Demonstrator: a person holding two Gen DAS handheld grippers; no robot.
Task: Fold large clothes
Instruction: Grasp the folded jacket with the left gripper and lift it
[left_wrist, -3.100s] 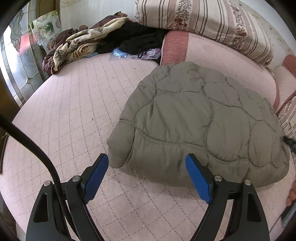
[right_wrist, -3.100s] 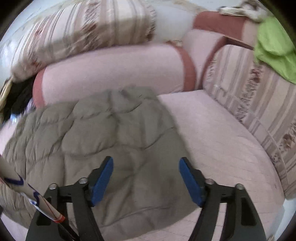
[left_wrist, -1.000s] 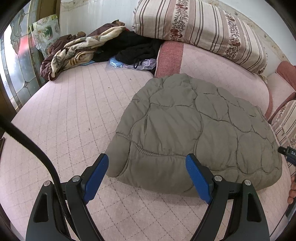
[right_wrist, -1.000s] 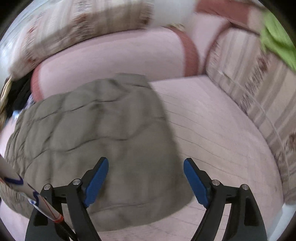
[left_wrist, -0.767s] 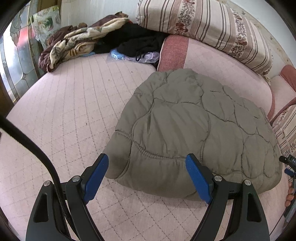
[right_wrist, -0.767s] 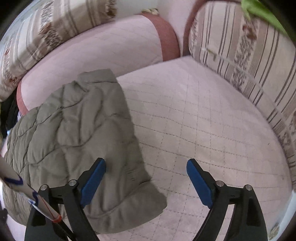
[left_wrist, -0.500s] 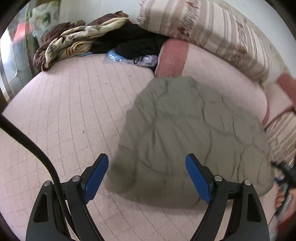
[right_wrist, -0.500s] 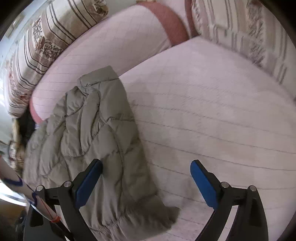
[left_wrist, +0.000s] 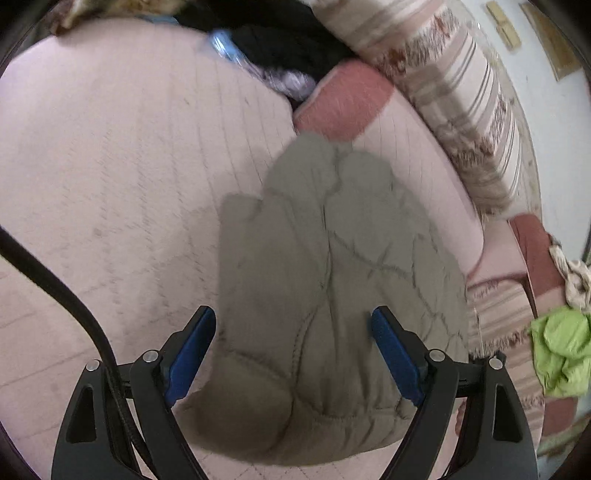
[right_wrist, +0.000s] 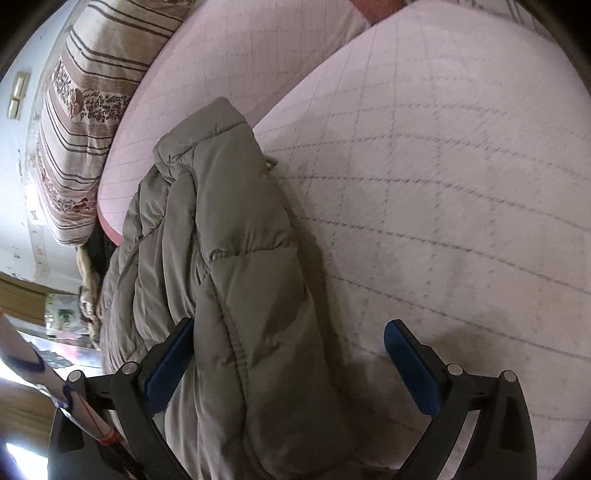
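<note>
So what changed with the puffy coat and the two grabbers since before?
Both grippers dipped closer over the folded grey-green quilted jacket. The left gripper now straddles its near edge; the right gripper spread its fingers wider over the jacket's right edge. Neither has grabbed it. The jacket stayed put on the pink quilted sofa.

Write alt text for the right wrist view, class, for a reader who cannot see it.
An open gripper with blue pads straddles the near edge of a folded grey-green quilted jacket lying on a pink quilted cushion. A striped floral pillow sits at upper left.
</note>
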